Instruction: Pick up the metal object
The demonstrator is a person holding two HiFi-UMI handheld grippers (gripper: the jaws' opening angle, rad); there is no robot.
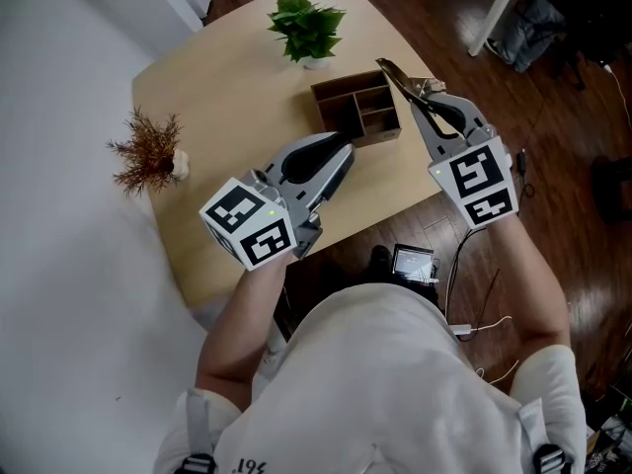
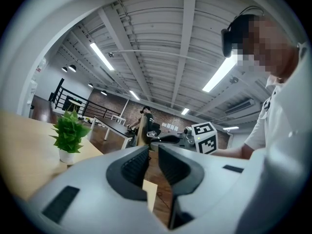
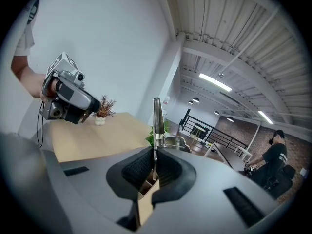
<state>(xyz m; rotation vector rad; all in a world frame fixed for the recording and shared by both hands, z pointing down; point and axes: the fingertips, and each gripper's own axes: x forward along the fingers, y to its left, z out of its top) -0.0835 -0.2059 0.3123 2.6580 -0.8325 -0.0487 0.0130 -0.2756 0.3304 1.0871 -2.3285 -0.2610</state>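
Note:
A thin metal object (image 1: pixel 400 75) sticks out past my right gripper (image 1: pixel 420 97), which is shut on it in the air above the right end of a wooden organizer box (image 1: pixel 357 110). In the right gripper view the metal strip (image 3: pixel 156 116) stands upright, pinched between the pads of that gripper (image 3: pixel 155 152). My left gripper (image 1: pixel 346 149) hovers over the table just in front of the box. In the left gripper view its jaws (image 2: pixel 153 152) stand nearly together with only a thin slit and nothing between them.
The box sits on a light wooden table (image 1: pixel 227 97) with a green potted plant (image 1: pixel 307 26) behind it and a dried plant (image 1: pixel 148 153) at the left edge. The table's near edge runs under both grippers. A small device (image 1: pixel 413 262) and cables lie on the floor.

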